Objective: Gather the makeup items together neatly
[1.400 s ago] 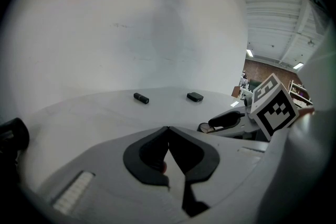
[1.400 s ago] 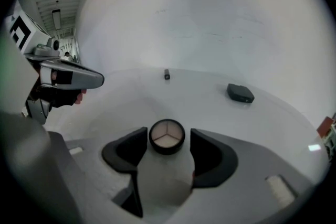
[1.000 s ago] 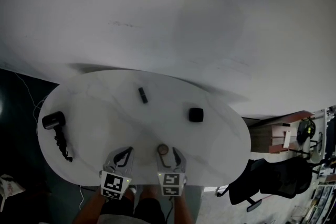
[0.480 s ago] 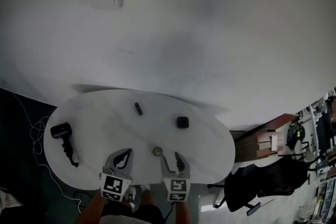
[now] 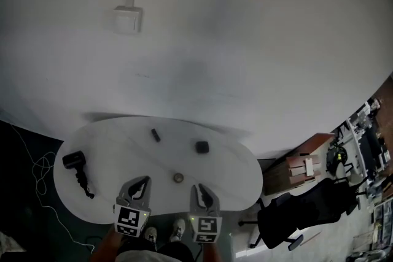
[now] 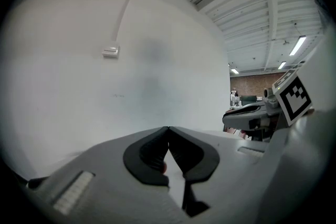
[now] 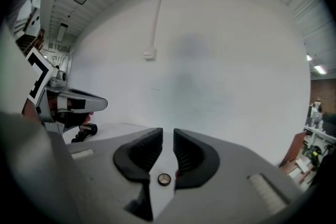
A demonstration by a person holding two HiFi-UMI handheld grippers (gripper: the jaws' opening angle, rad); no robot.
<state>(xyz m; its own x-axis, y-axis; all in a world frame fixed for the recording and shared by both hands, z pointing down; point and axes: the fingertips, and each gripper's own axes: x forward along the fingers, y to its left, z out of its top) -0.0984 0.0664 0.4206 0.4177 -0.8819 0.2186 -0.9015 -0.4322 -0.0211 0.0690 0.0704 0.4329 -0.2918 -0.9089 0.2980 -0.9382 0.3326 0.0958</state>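
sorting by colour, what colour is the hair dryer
Black hair dryer, clearest in the head view.

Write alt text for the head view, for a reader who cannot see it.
The left gripper and right gripper hover over the near edge of a white oval table; the right one's jaws, empty, have just been closing. On it lie a hair dryer, a dark stick, a black box and a round disc, scattered.

the person's handheld rig
left gripper [image 5: 142, 182] and right gripper [image 5: 202, 191]: grey shells, black ribbed pads [image 7: 186, 152], black-and-white marker cubes [image 5: 128, 219]; shoes [image 5: 178, 230] seemingly pale.
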